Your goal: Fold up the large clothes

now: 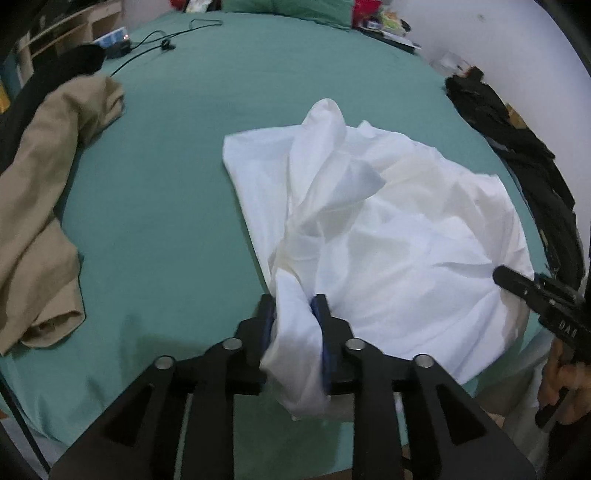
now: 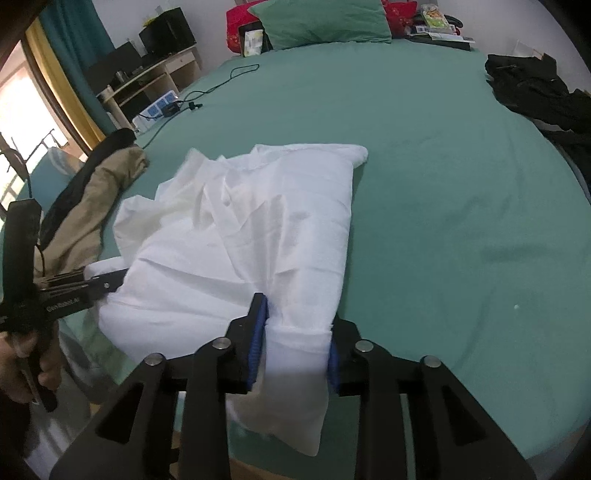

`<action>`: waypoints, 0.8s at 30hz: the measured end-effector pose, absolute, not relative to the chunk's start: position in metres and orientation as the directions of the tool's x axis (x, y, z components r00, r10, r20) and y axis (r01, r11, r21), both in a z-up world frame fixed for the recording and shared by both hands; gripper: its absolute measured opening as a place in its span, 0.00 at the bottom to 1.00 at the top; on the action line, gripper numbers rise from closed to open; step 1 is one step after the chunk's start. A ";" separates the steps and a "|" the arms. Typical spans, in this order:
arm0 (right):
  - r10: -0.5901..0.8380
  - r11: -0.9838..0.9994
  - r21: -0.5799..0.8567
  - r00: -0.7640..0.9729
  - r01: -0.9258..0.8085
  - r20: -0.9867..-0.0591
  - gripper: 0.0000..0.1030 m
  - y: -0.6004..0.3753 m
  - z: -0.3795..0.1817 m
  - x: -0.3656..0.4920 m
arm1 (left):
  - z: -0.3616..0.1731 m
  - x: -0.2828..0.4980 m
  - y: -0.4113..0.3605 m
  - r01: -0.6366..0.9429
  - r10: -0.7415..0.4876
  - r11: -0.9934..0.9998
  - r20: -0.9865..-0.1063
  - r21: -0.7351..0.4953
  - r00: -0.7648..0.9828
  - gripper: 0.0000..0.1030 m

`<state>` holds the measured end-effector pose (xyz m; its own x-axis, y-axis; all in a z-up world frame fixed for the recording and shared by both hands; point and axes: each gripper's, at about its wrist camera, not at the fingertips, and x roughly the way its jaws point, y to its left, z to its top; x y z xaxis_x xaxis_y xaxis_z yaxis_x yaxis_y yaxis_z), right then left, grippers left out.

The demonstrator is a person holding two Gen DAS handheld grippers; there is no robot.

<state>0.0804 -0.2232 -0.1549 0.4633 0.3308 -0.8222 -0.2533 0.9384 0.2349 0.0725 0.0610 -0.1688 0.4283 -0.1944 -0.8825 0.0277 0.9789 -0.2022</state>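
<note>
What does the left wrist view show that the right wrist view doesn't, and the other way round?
Only the left wrist view shows the tan trousers' whole length down to the hem, and the right gripper from the side, at the white garment's edge.

Only the right wrist view shows the window, the desk, the green pillow in full, and the left gripper from the side.

Both show the green bed sheet, the black cable, the dark clothes, and each gripper shut on a bunch of the white garment.

1 white garment (image 1: 388, 229), 1 tan garment (image 1: 40, 206), 2 grippers (image 1: 293, 314).
</note>
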 end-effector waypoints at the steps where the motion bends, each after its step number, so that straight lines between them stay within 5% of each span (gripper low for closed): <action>1: 0.329 0.939 0.233 0.460 -0.254 -0.825 0.35 -0.223 -0.156 0.080 | -0.168 0.073 0.064 0.014 -0.181 0.981 -0.884 -0.194 0.430 0.33; 7: 0.367 0.929 0.300 0.455 -0.215 -0.811 0.49 -0.239 -0.163 0.082 | -0.149 0.067 0.095 -0.104 -0.150 0.965 -0.827 -0.242 0.541 0.61; 18: 0.448 0.891 0.423 0.470 -0.164 -0.760 0.57 -0.257 -0.158 0.094 | -0.186 0.097 0.077 -0.047 -0.329 0.919 -0.826 -0.392 0.459 0.75; 24: 0.435 0.899 0.405 0.459 -0.167 -0.775 0.62 -0.253 -0.171 0.106 | -0.188 0.095 0.071 0.048 -0.532 0.817 -0.720 -0.574 0.445 0.78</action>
